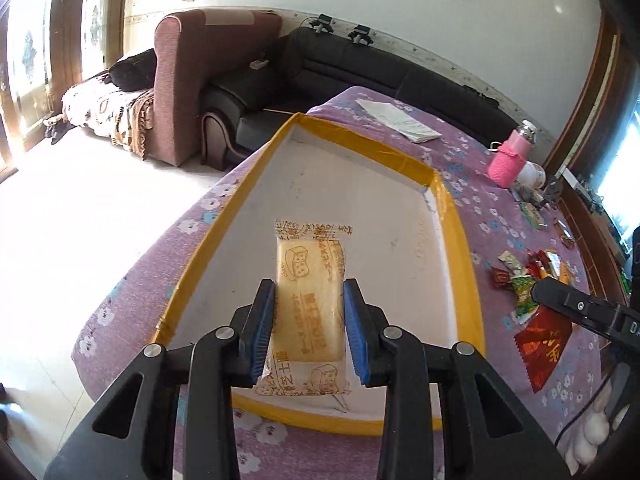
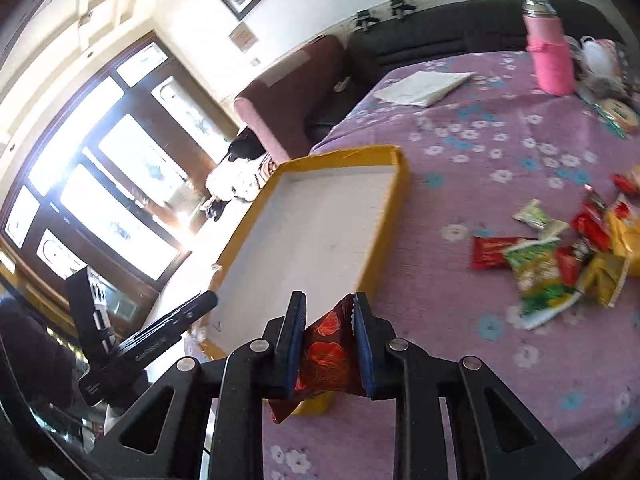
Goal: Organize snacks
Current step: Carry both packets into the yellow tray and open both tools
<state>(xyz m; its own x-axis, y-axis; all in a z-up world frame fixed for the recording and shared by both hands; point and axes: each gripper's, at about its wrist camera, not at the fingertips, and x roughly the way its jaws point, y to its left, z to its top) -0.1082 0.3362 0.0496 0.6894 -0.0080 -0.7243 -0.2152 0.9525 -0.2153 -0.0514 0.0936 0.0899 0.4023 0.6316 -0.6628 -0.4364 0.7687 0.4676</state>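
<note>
- Left gripper (image 1: 309, 312): jaws clamped on a pale cracker packet (image 1: 310, 308), held over the near half of the yellow-rimmed tray (image 1: 452, 208); the packet's near end is partly hidden by the jaws.
- Right gripper (image 2: 329, 326): jaws clamped on a dark red packet (image 2: 326, 354) at the tray's near right corner; print illegible.
- Loose snack pile (image 2: 560, 256): on the tabletop right of the tray, blurred, cut off at the frame edge.
</note>
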